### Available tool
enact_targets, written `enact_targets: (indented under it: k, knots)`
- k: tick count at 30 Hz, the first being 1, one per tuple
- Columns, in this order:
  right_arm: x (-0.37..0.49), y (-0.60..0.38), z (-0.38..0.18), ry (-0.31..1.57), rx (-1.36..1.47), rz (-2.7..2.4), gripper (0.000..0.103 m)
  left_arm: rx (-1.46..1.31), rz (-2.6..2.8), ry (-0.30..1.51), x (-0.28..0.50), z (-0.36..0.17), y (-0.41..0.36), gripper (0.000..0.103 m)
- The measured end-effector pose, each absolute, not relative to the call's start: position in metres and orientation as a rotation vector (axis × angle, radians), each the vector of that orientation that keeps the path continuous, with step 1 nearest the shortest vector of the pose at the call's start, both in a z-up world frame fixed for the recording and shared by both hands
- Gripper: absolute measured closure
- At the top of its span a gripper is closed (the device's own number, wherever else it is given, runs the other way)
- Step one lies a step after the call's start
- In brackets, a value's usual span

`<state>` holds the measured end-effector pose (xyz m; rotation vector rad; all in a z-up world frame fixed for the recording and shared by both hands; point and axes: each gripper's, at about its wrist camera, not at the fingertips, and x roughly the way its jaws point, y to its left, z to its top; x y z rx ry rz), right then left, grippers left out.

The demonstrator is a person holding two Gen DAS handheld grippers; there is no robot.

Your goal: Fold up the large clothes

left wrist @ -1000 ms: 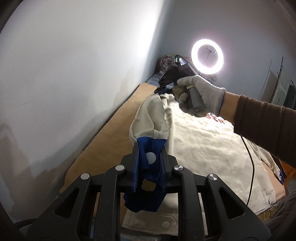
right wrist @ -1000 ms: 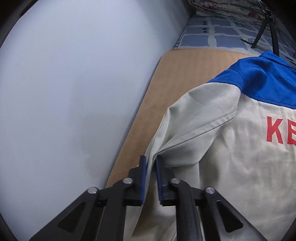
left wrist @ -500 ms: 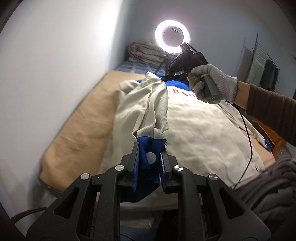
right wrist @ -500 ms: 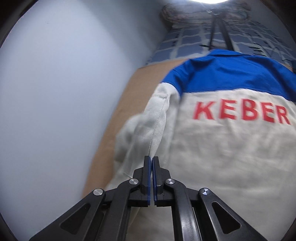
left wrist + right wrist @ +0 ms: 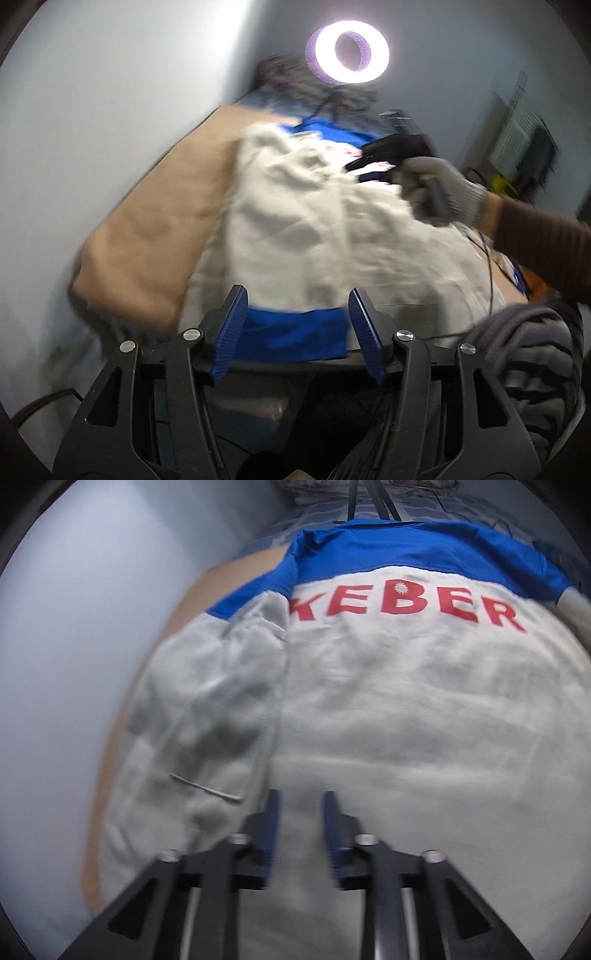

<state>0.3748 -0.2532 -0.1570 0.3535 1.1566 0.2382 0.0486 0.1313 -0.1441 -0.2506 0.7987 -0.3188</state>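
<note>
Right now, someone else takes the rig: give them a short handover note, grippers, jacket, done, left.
Left gripper: jaws have just opened; the blue cuff lies between them, unpinched.
Right gripper: jaws have just opened above the jacket, nothing held.
Jacket: back up on the tan mat, red lettering showing.
Done: left sleeve laid over the back.
Left: the other sleeve, not clearly in view, then folding the body.

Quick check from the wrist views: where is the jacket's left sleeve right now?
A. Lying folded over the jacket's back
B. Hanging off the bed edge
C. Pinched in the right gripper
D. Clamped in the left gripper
A: the sleeve lies across the jacket; both the left gripper and right gripper have just been opening, pads clear of cloth.
</note>
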Motion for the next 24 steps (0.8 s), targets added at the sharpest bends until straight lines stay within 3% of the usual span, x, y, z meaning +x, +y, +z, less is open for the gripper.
enact_targets:
  k: [1,7,9,10,11,12,13,16,19,22,24]
  knots:
    - [0.375,-0.254,-0.157,1.145,0.39,0.258,0.056,-0.292,-0.306,0.815,0.053,-0.15,0.138,0.044]
    - [0.38,-0.237,-0.176,1.179,0.433,0.302,0.057,-0.488,-0.259,0.915,0.074,-0.194,0.166,0.044]
    - [0.383,-0.229,-0.18,1.179,0.448,0.348,0.079,-0.526,-0.257,0.934,0.077,-0.202,0.167,0.044]
    - [0.384,-0.225,-0.182,1.201,0.465,0.373,0.096,-0.537,-0.26,0.937,0.078,-0.205,0.167,0.046]
    - [0.383,-0.221,-0.18,1.207,0.454,0.379,0.102,-0.537,-0.265,0.94,0.079,-0.207,0.165,0.049]
    - [0.38,-0.215,-0.175,1.198,0.414,0.388,0.103,-0.531,-0.27,0.944,0.081,-0.209,0.162,0.062]
    - [0.377,-0.21,-0.168,1.182,0.358,0.398,0.103,-0.515,-0.277,0.954,0.082,-0.211,0.158,0.072]
    - [0.371,-0.203,-0.163,1.19,0.172,0.311,0.103,-0.454,-0.283,0.975,0.088,-0.216,0.139,0.077]
    - [0.367,-0.199,-0.163,1.214,0.076,0.283,0.093,-0.425,-0.286,0.967,0.087,-0.215,0.134,0.089]
    - [0.362,-0.191,-0.148,1.174,0.033,0.298,0.073,-0.431,-0.296,0.944,0.085,-0.209,0.135,0.095]
    - [0.362,-0.181,-0.132,1.115,-0.001,0.295,0.073,-0.408,-0.297,0.927,0.08,-0.204,0.137,0.096]
